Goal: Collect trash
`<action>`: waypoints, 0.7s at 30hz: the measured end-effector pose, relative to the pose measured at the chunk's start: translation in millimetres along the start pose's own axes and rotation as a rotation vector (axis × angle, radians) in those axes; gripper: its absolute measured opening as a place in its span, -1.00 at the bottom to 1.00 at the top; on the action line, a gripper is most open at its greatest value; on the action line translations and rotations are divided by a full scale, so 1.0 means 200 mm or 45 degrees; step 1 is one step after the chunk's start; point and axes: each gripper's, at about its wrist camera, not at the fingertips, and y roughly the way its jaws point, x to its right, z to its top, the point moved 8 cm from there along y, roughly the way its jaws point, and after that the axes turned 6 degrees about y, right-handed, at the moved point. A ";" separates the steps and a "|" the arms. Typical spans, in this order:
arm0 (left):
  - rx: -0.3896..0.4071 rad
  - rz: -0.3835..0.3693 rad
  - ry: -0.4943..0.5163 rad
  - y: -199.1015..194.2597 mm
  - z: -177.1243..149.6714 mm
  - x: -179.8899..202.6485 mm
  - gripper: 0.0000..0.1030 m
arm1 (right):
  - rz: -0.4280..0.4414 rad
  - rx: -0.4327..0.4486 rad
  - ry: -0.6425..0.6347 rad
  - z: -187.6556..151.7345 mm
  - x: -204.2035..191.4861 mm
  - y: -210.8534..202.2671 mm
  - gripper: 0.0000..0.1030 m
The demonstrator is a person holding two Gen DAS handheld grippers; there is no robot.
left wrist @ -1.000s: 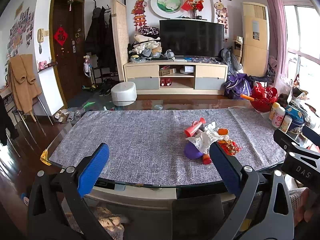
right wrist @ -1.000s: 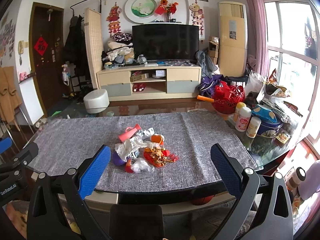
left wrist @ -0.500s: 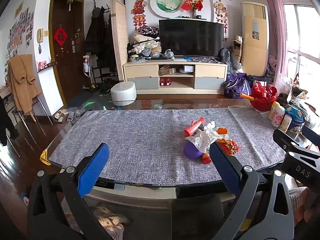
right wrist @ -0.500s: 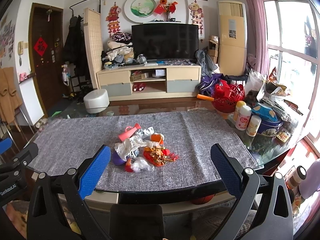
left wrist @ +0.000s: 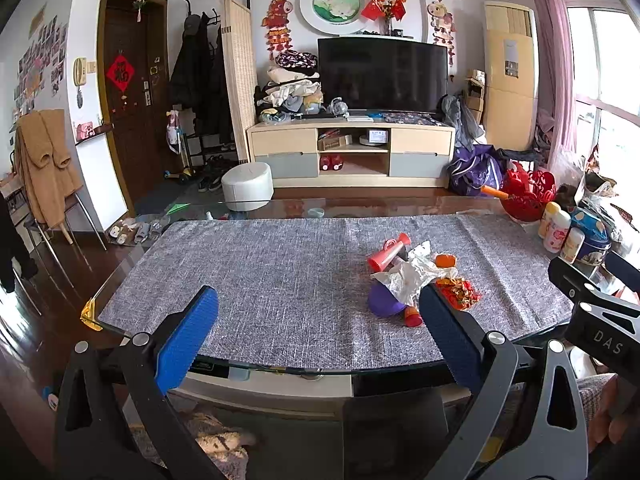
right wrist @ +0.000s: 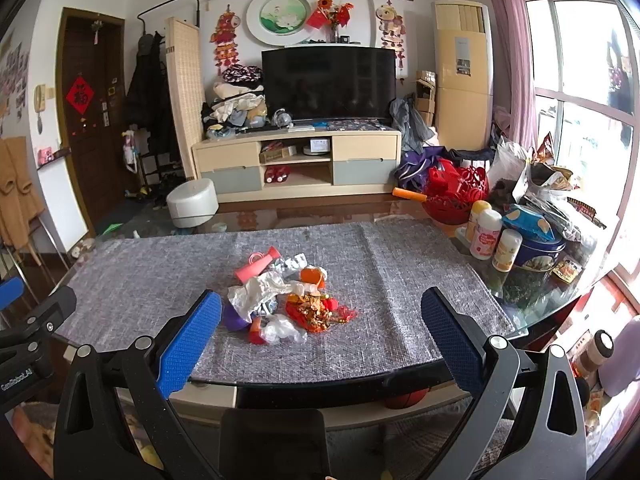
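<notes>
The left gripper (left wrist: 318,330) is spread wide with nothing between its blue pads (left wrist: 186,338), held off the near edge of the table (left wrist: 280,366). The right gripper (right wrist: 320,330) is just as wide open and empty, also back from the near edge. Both face a glass-topped table covered by a grey woven cloth (left wrist: 272,272). The trash pile (right wrist: 280,296) lies on the cloth toward the near edge: crumpled white paper (right wrist: 256,292), a red tube (right wrist: 256,265), a purple piece (right wrist: 232,318), red-and-gold scraps (right wrist: 316,310) and clear plastic (right wrist: 282,330). It sits ahead of the right gripper, between its pads but apart from them; from the left gripper it lies toward the right pad. At the table's right edge stand small bottles (right wrist: 486,236), a blue tin (right wrist: 538,252) and a red basket (right wrist: 456,194). Beyond are a TV stand (right wrist: 296,164), a television (right wrist: 328,82) and a brown door (right wrist: 86,108).
</notes>
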 end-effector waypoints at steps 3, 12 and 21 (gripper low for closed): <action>-0.008 0.004 0.002 0.01 0.00 -0.01 0.84 | -0.010 0.006 0.008 0.02 0.03 0.00 0.94; -0.049 0.043 0.117 0.16 0.08 0.01 0.84 | -0.014 -0.100 0.028 0.07 0.15 0.22 0.94; -0.158 0.003 0.169 0.43 0.04 0.04 0.84 | -0.018 -0.202 0.000 0.06 0.17 0.44 0.94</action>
